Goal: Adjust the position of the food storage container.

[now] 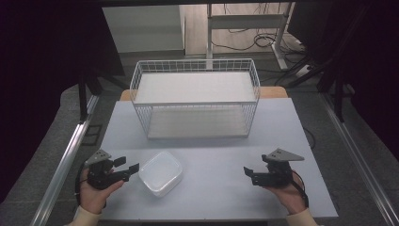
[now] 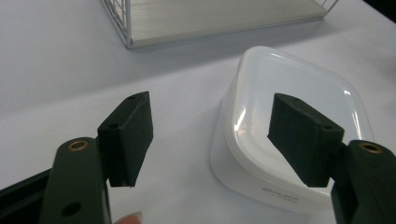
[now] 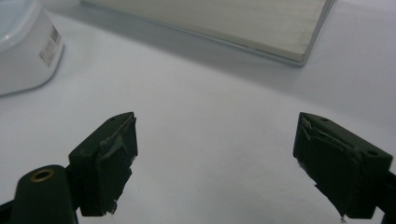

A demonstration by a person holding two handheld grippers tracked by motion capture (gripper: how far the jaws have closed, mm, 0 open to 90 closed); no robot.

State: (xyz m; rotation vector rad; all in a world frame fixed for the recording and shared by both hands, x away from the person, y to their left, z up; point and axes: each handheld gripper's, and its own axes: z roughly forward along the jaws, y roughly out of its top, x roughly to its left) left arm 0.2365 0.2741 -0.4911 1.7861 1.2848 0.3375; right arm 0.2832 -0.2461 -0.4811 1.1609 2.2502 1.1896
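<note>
Table: your pale grey table (image 1: 211,141) carries a wire rack at the far middle and a white box near your left hand; the stretch in front of your right hand is bare
Rack: the white wire shelf rack (image 1: 195,96) stands upright at the back, two tiers, one pale board on top and one at the bottom; nothing lies on either board
Rack from your grippers: its lower corner (image 2: 126,42) shows just beyond the box in the left gripper view, and its bottom board (image 3: 261,28) crosses the top of the right gripper view
Box: the white lidded box (image 1: 161,172) sits on the table, turned corner-on to you, lid on and closed; what is inside you cannot tell
In the way: nothing stands between the box and the rack, only open tabletop
Left gripper: your left gripper (image 1: 129,165) is spread wide and holds nothing; its tips sit just beside the box's left edge, and in its own view (image 2: 215,140) one jaw overlaps the lid
Right gripper: your right gripper (image 1: 248,173) is also spread wide and grips nothing, well apart from the box, over bare table (image 3: 215,163)
Surroundings: cables (image 1: 263,40) trail on the floor beyond the table
</note>
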